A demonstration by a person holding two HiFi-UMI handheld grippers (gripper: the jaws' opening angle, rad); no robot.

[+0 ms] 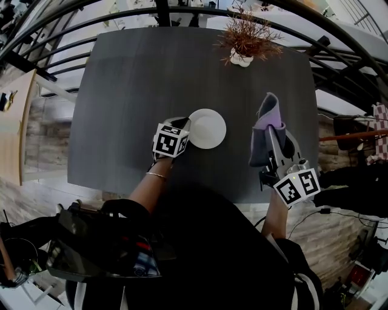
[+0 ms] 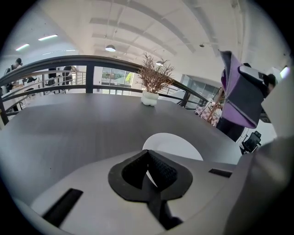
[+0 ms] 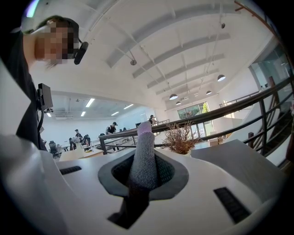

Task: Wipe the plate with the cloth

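A round white plate (image 1: pixel 207 128) lies on the dark grey table (image 1: pixel 133 91) in the head view. My left gripper (image 1: pixel 185 130) sits at the plate's left rim. In the left gripper view the plate (image 2: pixel 174 144) lies just ahead, and a sliver of its white rim shows pinched between the pads of that gripper (image 2: pixel 149 172), which is shut on it. My right gripper (image 1: pixel 274 138) hovers to the right of the plate, shut on a grey and purple cloth (image 1: pixel 267 121). The cloth (image 3: pixel 143 156) stands up between its pads (image 3: pixel 143 173) and also shows in the left gripper view (image 2: pixel 241 92).
A dried plant in a white pot (image 1: pixel 245 39) stands at the table's far edge, right of centre. A dark curved railing (image 1: pixel 182 11) runs behind the table. The person's arms and dark clothing fill the near side.
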